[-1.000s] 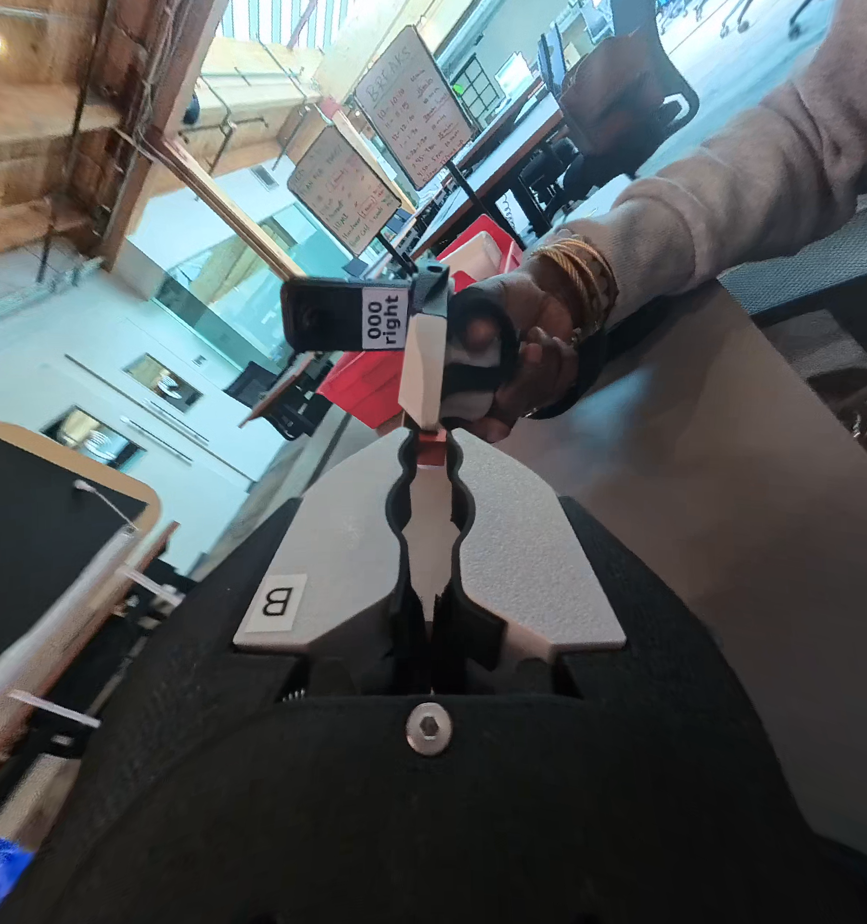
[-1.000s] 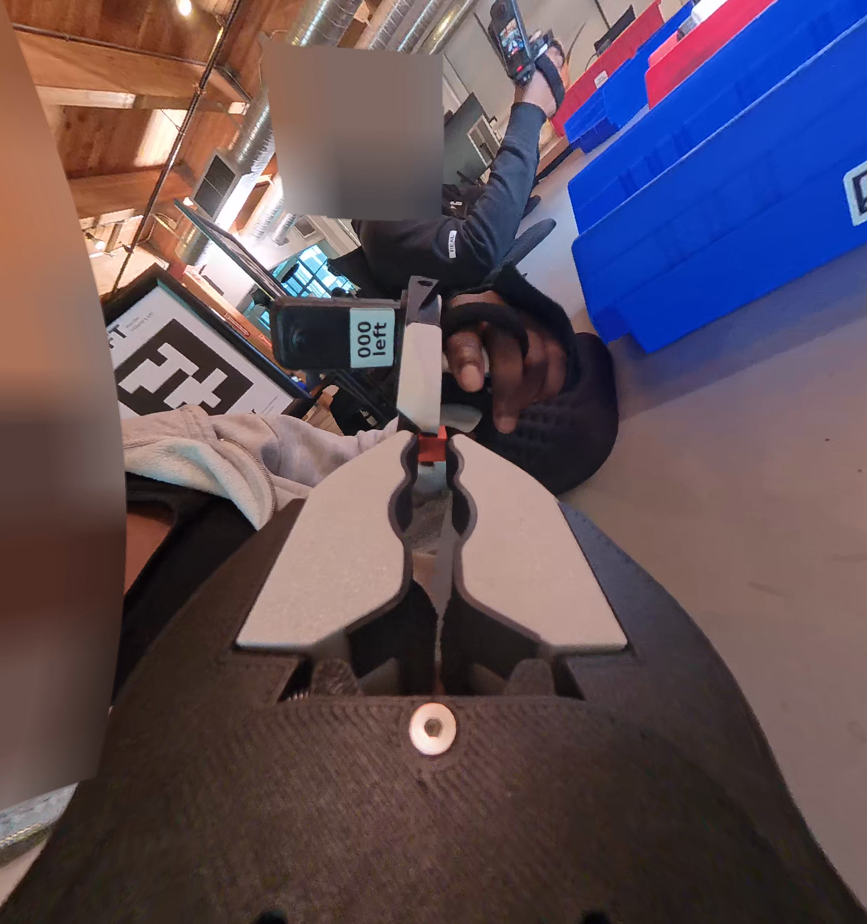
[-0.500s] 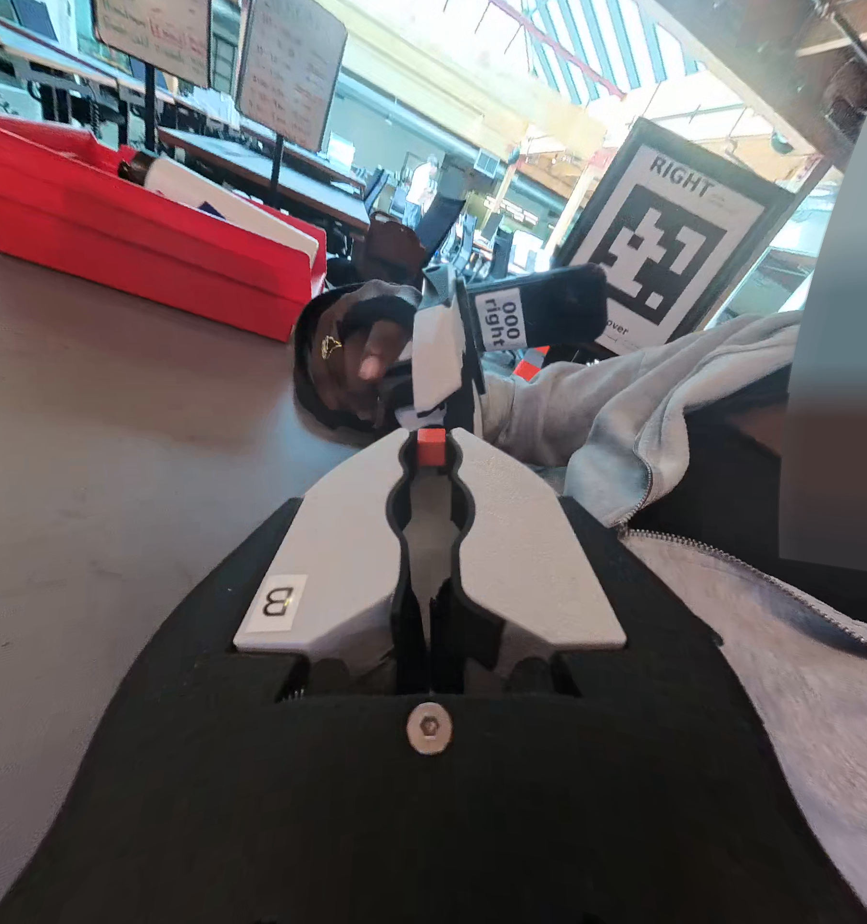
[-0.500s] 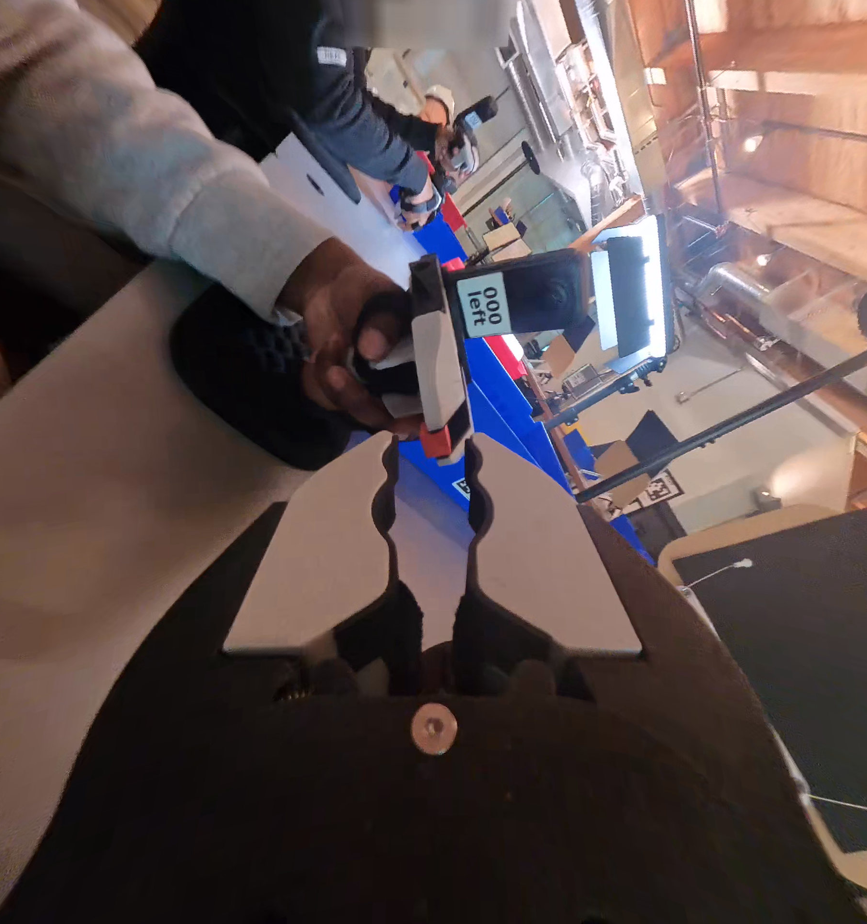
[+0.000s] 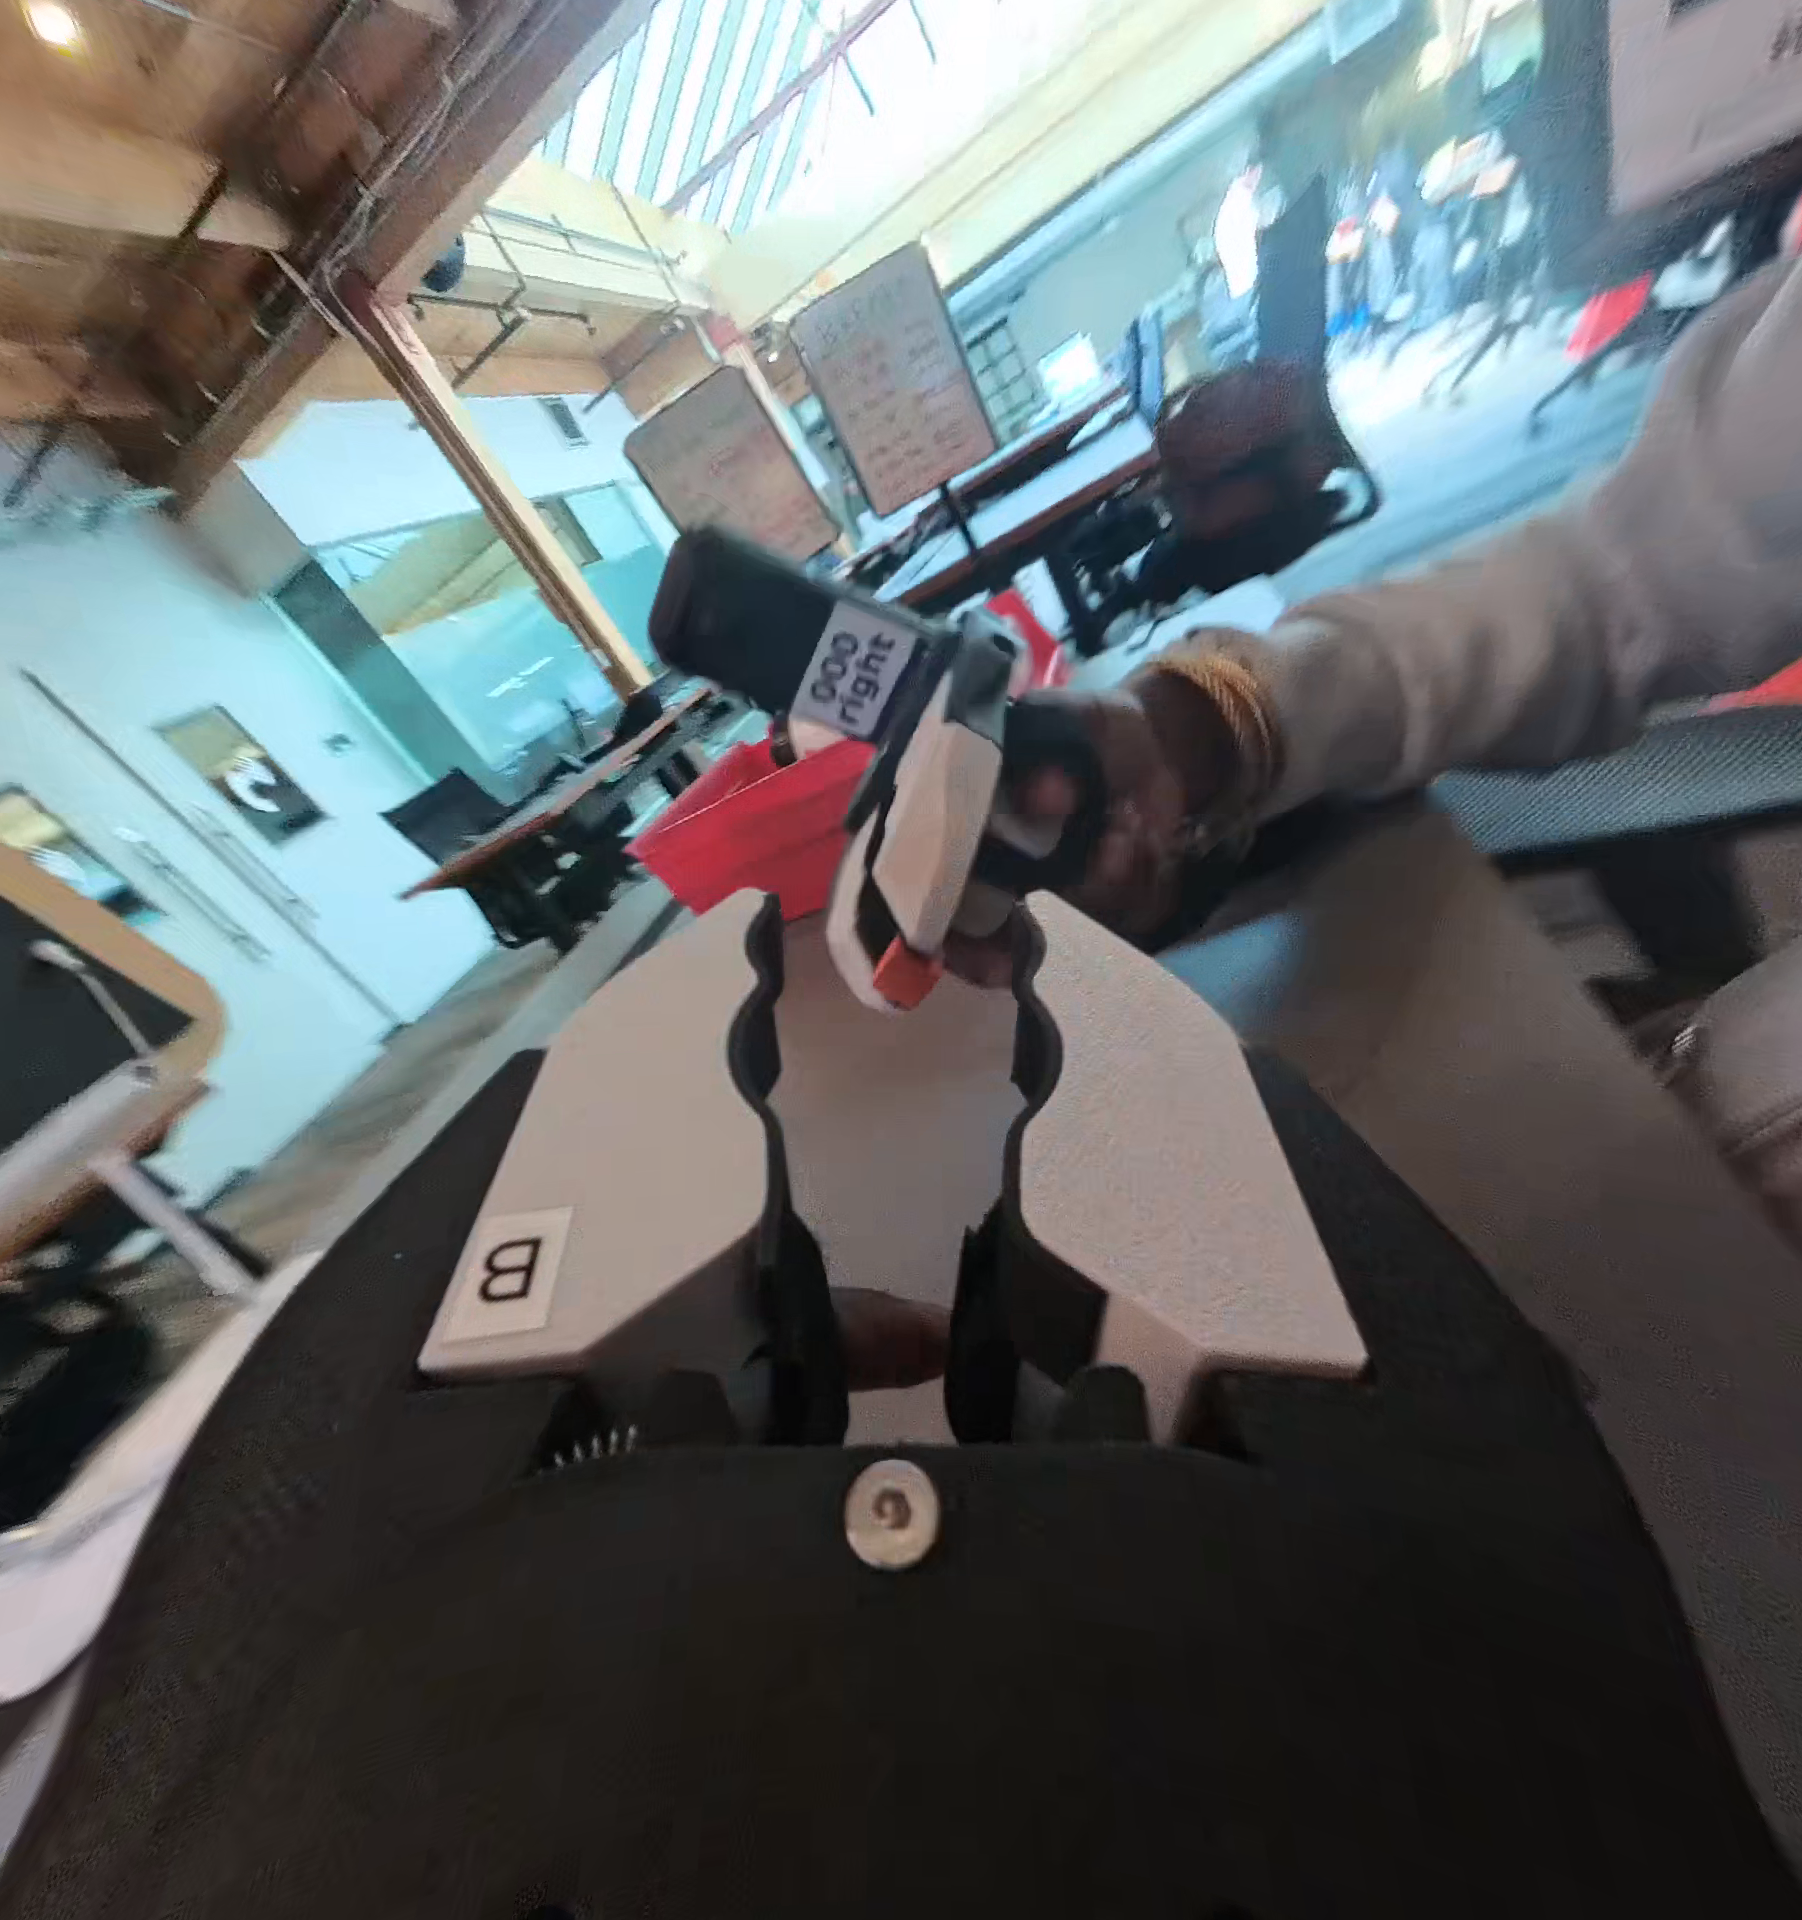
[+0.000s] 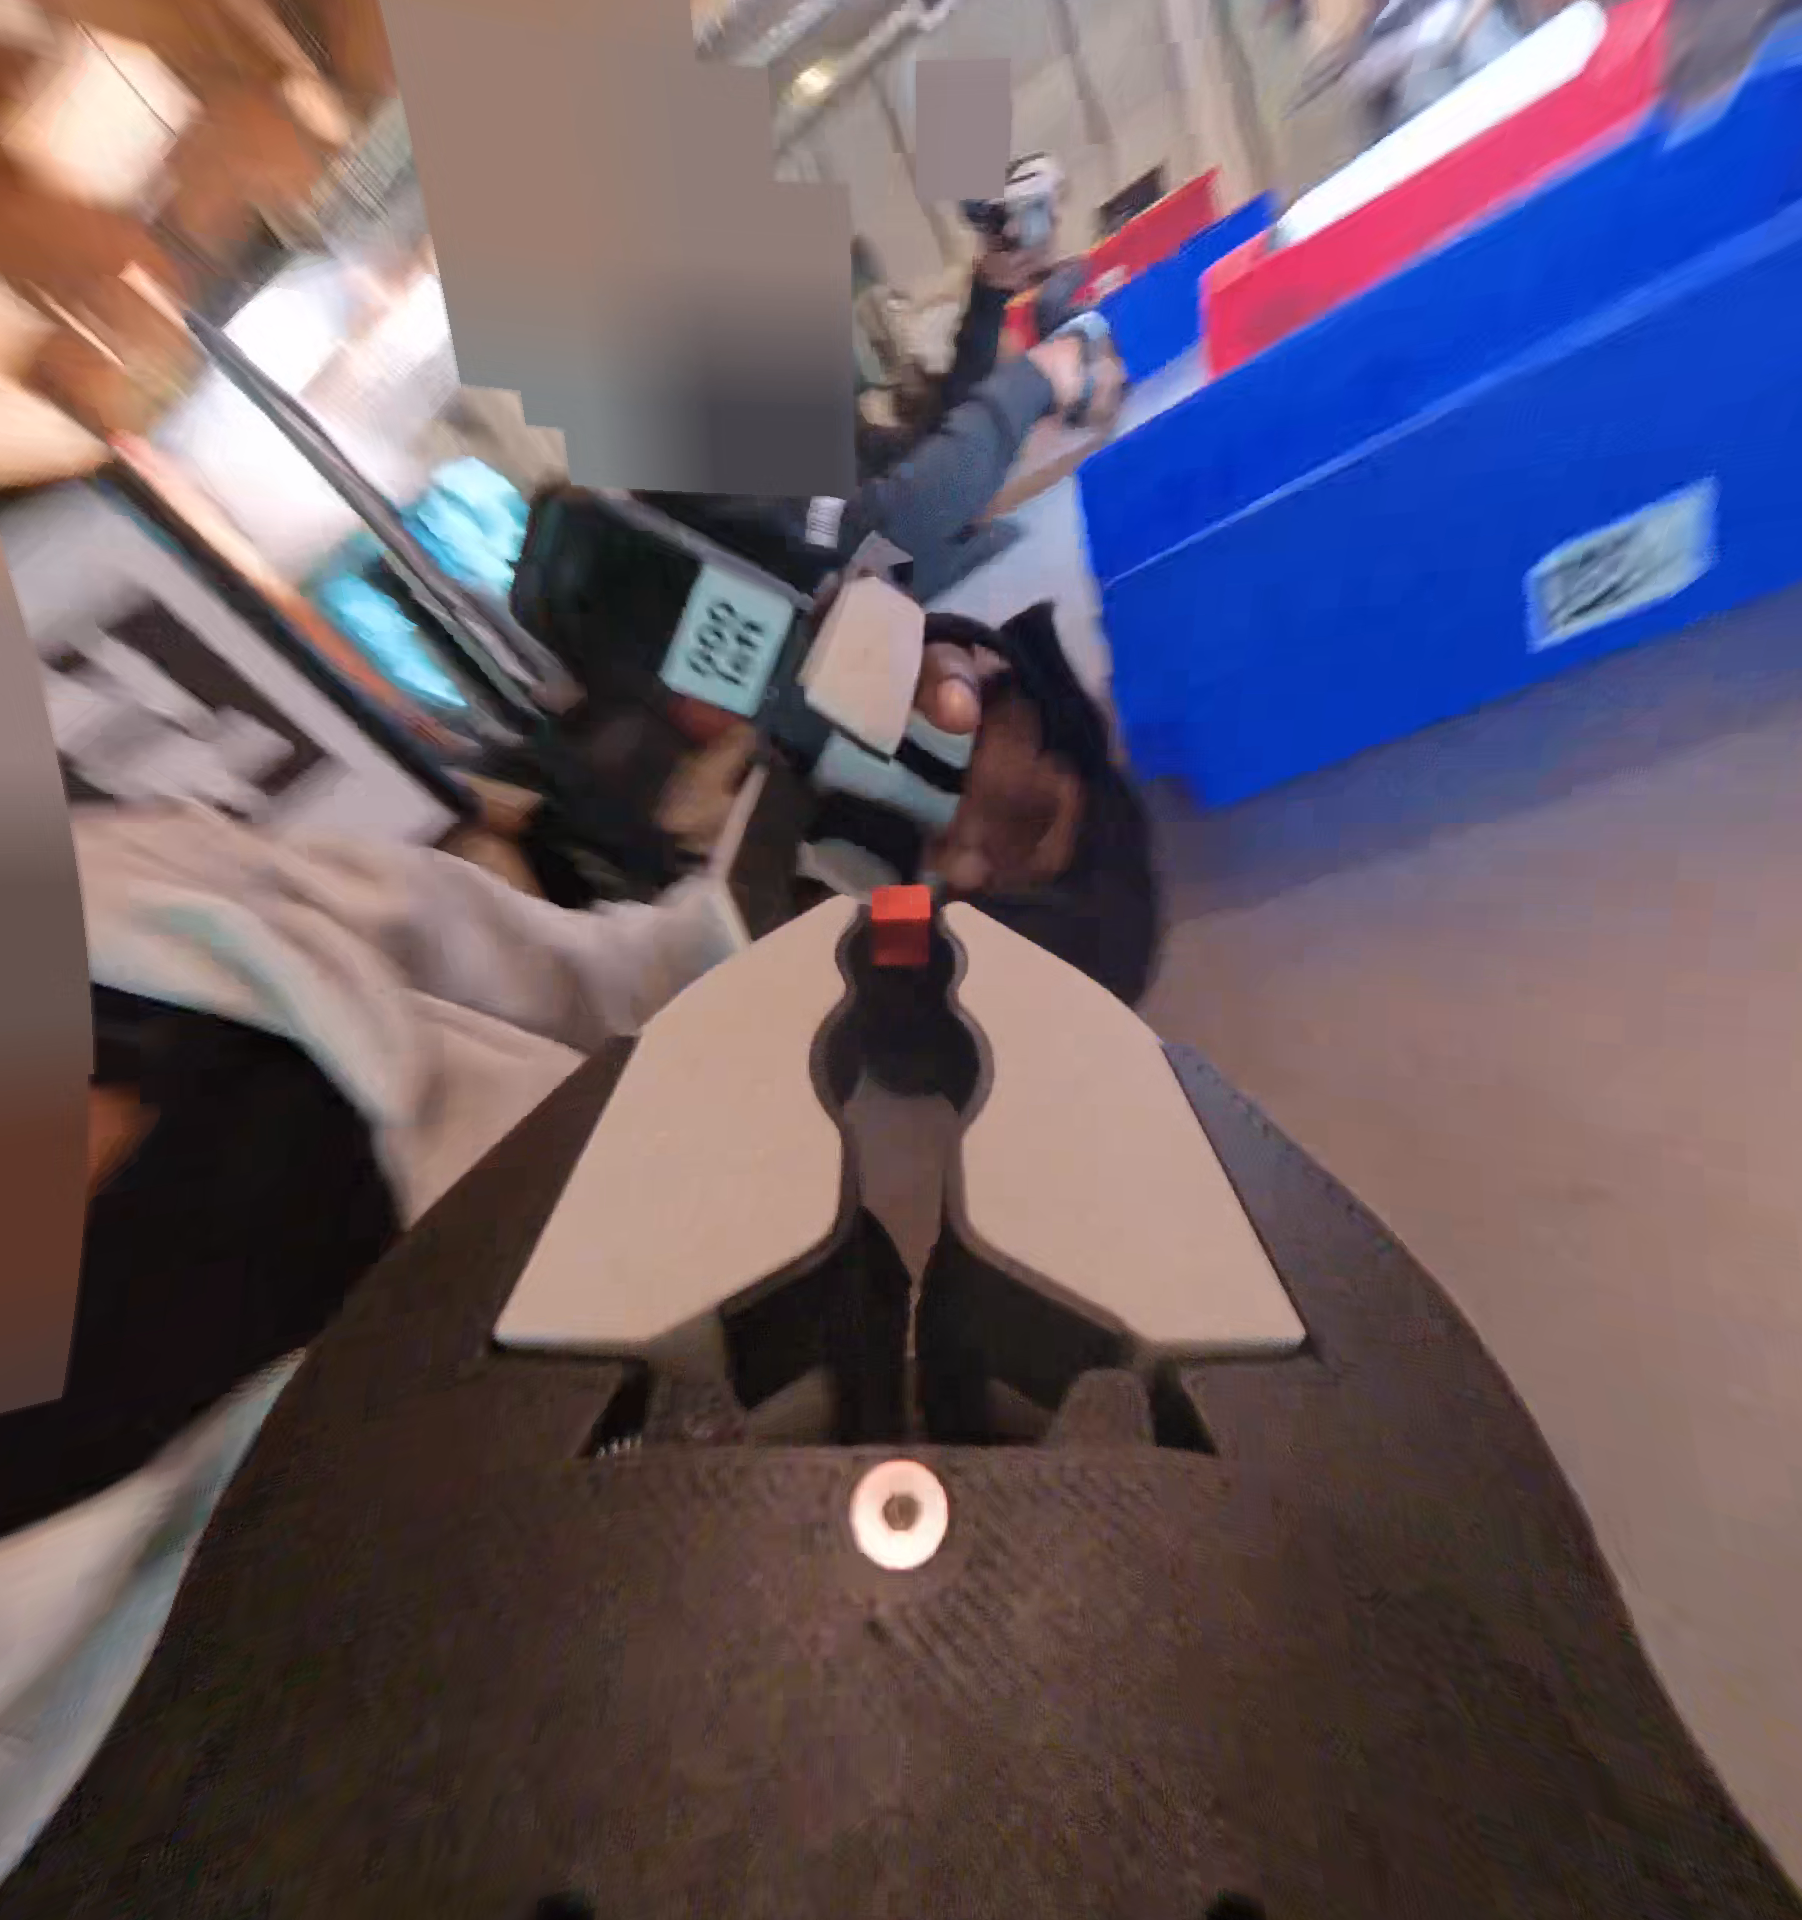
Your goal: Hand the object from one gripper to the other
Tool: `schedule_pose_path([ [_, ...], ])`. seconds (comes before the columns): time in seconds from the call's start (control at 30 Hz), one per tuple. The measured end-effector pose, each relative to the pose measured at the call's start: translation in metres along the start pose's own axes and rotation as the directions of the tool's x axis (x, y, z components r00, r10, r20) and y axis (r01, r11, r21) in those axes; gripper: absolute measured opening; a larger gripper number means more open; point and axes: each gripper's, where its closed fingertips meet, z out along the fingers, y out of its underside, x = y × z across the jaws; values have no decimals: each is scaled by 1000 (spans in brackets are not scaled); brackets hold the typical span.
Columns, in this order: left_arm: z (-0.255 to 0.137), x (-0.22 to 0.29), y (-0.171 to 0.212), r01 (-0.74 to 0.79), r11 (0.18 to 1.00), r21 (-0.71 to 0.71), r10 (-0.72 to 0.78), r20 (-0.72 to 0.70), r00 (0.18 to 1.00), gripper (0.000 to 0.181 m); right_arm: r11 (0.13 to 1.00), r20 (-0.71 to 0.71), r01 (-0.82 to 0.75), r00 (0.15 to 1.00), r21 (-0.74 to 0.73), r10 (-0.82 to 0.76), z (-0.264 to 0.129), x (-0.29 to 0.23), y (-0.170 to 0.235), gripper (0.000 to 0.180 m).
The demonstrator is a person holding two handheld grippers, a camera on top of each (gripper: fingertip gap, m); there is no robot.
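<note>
A small red cube (image 6: 899, 925) is pinched between the tips of my right gripper (image 6: 899, 906), which is shut on it. In the left wrist view the right gripper (image 5: 889, 961) points down and holds the cube (image 5: 907, 977) at its tip, just in front of my left gripper (image 5: 897, 925). My left gripper is open and empty, its grey fingers (image 5: 668, 1091) wide apart on either side of the cube, not touching it. The left gripper (image 6: 876, 727) also shows farther off in the right wrist view, held by a hand.
A grey table (image 6: 1499, 1039) lies below. Blue bins (image 6: 1448, 582) stand on it to the right, with a red bin (image 6: 1396, 239) behind. Another red bin (image 5: 751, 831) shows behind the right gripper. A grey sleeve (image 5: 1499, 644) reaches in from the right.
Half a second ago my left gripper was shut on the cube and the right was open around it. Now the right is shut on the cube and the left has opened.
</note>
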Motion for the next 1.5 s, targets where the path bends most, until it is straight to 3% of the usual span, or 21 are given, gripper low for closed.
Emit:
schedule_pose_path([
  [0.03, 1, 0, 4, -49, 998, -29, 49, 11, 999, 40, 989, 84, -146, 986, 8, 144, -2, -2, -1, 10],
  [0.1, 4, 3, 9, -122, 990, -68, 123, 10, 992, 32, 956, 167, -291, 945, 30, 283, -5, -3, -5, 10],
  [0.3, 7, 7, 15, -200, 973, -112, 202, 7, 979, 16, 949, 168, -316, 935, -14, 313, -2, -5, 1, 10],
  [0.47, 6, 8, 15, -147, 983, -110, 147, -12, 989, 10, 941, 174, -336, 925, -37, 337, 0, -5, 5, 10],
  [0.57, 3, 2, 10, -17, 996, -83, 17, 1, 1000, 10, 977, 157, -213, 965, 12, 208, -2, -7, -1, 18],
  [0.67, -4, -7, 4, 306, 952, -20, -306, -49, 951, 10, 980, -17, 172, 985, 98, -171, -8, -5, -15, 21],
  [0.73, -8, 5, -9, 553, 833, 2, -535, -247, 808, 10, 863, -185, 503, 854, 55, -486, -12, -5, -20, 14],
  [0.8, -11, 8, -17, 668, 744, 0, -629, -338, 701, 10, 636, -247, 770, 606, -57, -756, -11, -13, -15, 18],
  [0.87, -9, 9, -6, 714, 697, -68, -693, -316, 647, 10, 363, -248, 923, 324, -131, -913, -7, -25, -5, 21],
  [0.93, -9, 16, -6, 757, 642, -118, -738, -363, 569, 10, 192, -246, 965, 145, -180, -958, -1, -30, 2, 24],
  [1.03, -7, 24, -1, 756, 630, -176, -755, -366, 544, 10, 104, -233, 964, 46, -244, -971, 5, -25, 9, 24],
  [1.13, -6, 28, 2, 745, 638, -196, -753, -363, 549, 10, 74, -203, 966, 24, -246, -979, 7, -26, 14, 17],
  [1.2, -5, 26, 2, 725, 665, -180, -732, -351, 585, 10, 84, -193, 966, 36, -244, -980, 6, -26, 14, 12],
  [1.27, -2, 22, 1, 657, 744, -123, -657, -311, 687, 22, 171, -223, 958, 119, -231, -968, 5, -23, 8, 10],
  [1.33, 0, 16, 2, 469, 882, -51, -468, -222, 855, 40, 371, -266, 912, 319, -177, -910, 1, -18, -2, 10],
  [1.4, 1, 9, 3, 199, 980, -16, -200, -97, 975, 42, 639, -249, 766, 607, -74, -755, -2, -14, -9, 10],
  [1.47, 2, 6, 3, 18, 1000, -24, -18, -28, 999, 41, 887, -142, 462, 879, 22, -455, -4, -9, -11, 10],
  [1.5, 3, 8, 4, -26, 999, -34, 25, -21, 999, 39, 960, -66, 276, 960, 54, -272, -4, -8, -11, 10],
])
